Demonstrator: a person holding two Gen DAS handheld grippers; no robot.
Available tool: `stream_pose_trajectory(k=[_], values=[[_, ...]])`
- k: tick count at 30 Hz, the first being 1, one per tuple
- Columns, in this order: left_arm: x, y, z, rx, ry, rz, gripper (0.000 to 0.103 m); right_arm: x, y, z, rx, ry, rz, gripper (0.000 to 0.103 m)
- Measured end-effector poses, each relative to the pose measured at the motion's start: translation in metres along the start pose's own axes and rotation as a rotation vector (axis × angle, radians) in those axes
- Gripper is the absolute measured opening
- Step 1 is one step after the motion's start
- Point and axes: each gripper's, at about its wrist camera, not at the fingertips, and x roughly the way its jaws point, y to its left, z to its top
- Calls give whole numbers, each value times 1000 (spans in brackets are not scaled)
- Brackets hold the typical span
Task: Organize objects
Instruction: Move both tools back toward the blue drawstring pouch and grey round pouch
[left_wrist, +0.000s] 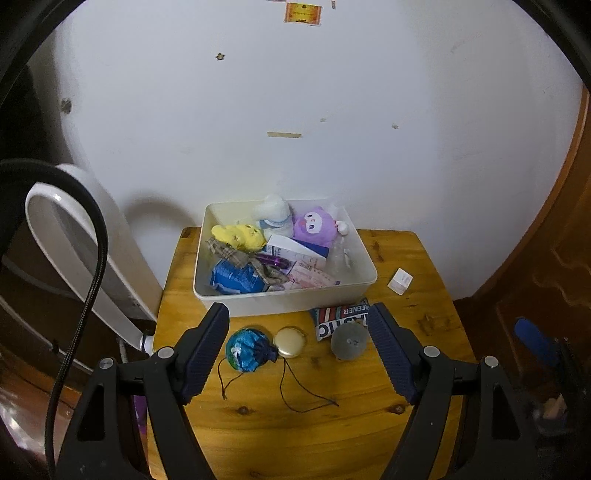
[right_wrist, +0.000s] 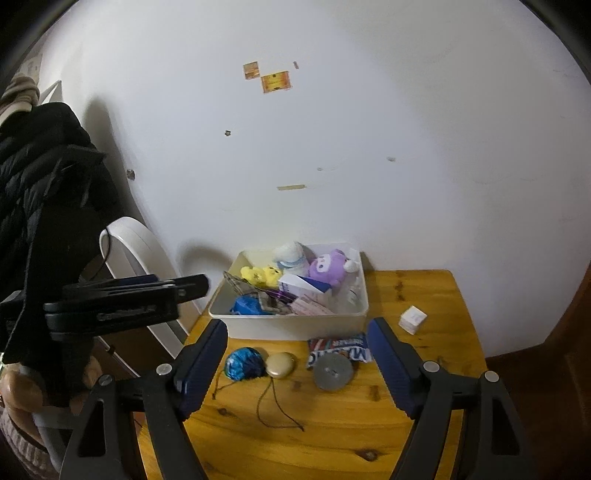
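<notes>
1. A white bin (left_wrist: 284, 299) sits at the far side of a small wooden table (left_wrist: 424, 266), up against a white wall (left_wrist: 332, 92).
2. The bin holds a jumble: a yellow plush (left_wrist: 238, 234), a white plush (left_wrist: 273, 214), a purple plush (left_wrist: 316, 227), a blue packet (left_wrist: 234, 277), a white carton (left_wrist: 295, 251) and pink paper packs (left_wrist: 308, 277).
3. On the bare tabletop just near of the bin lie a blue drawstring pouch (left_wrist: 247, 349) with its dark cord trailing toward the near edge, a round cream compact (left_wrist: 290, 341) touching the pouch's neck, a grey disc (left_wrist: 349, 341), and a red, white and blue packet (left_wrist: 338, 319) partly under the disc.
4. A small white box (left_wrist: 400, 280) stands alone to the right of the bin.
5. The left gripper (left_wrist: 297, 352) hovers over the near part of the table with its jaws spread wide and nothing between the pads; in its own view the pouch, compact and disc show in the gap, lower down on the table.
6. The right gripper (right_wrist: 297, 363) is likewise spread wide and empty, above the same row of loose items.
7. In the right wrist view the left gripper appears at the left, beside a dark padded sleeve (right_wrist: 37, 177).
8. A white looped appliance (left_wrist: 74, 240) stands left of the table.
</notes>
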Motion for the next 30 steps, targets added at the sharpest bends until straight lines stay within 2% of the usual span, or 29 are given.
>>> stream_pose_trajectory(k=[11,20,23,30], values=[[12,21,-36,-118,19,15,81,1,-38,-21,70,29,-29,79],[45,36,-69,-146,128,24,81,19,-56,-38,122,91,-62,79],[61,36,-81,-140,179,14,81,32,-56,-46,119,130,-69,79],[97,40,-94,-119,238,8,81,68,-49,-65,98,213,-82,79]])
